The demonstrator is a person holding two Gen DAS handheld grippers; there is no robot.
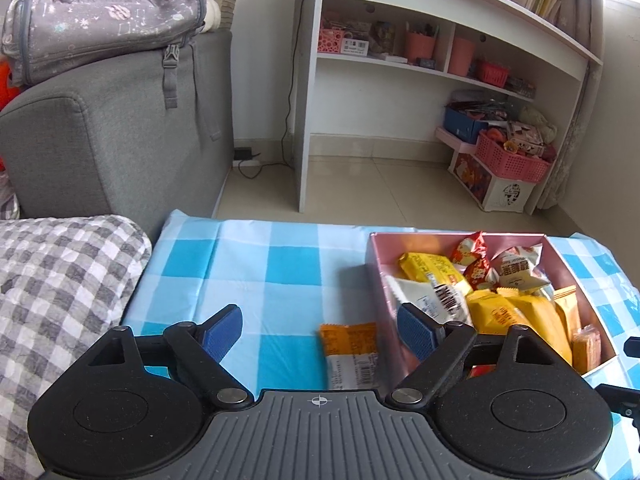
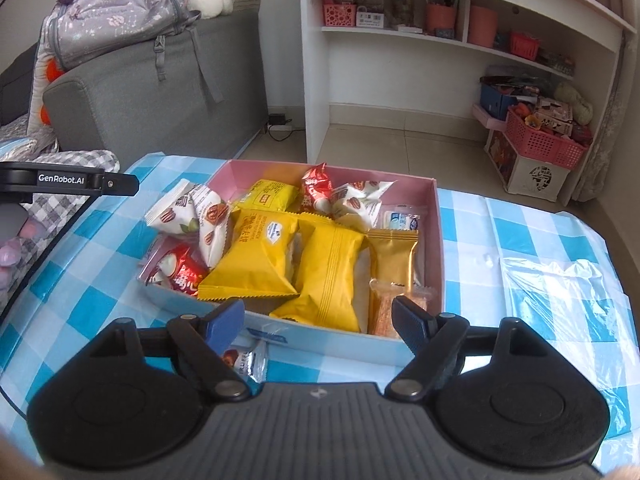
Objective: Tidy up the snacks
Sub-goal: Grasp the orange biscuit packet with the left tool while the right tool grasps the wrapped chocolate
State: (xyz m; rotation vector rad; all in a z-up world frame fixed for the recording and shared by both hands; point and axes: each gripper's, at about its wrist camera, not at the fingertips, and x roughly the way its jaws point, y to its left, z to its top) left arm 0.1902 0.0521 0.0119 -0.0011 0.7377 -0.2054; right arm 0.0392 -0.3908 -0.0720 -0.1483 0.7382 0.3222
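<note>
A pink box [image 1: 378, 256] on the blue-checked cloth [image 1: 256, 264] holds several snack packets: yellow [image 2: 256, 256], red [image 2: 180, 272] and white nut packets [image 2: 188, 212], plus a gold bar [image 2: 392, 256]. My left gripper [image 1: 320, 334] is open just left of the box. An orange-and-white packet [image 1: 350, 354] lies flat on the cloth between its blue pads, untouched. My right gripper [image 2: 318, 322] is open at the near wall of the box [image 2: 438, 240], with nothing held. A small clear-ended packet [image 2: 246, 360] lies on the cloth below its left finger.
A grey sofa [image 1: 112, 128] with a backpack [image 1: 104, 12] stands at the back left. A white shelf unit [image 1: 400, 60] and a pink basket [image 1: 512, 160] are beyond the table. A checked blanket [image 1: 60, 280] lies left. Crumpled clear plastic [image 2: 560, 292] covers the cloth at right.
</note>
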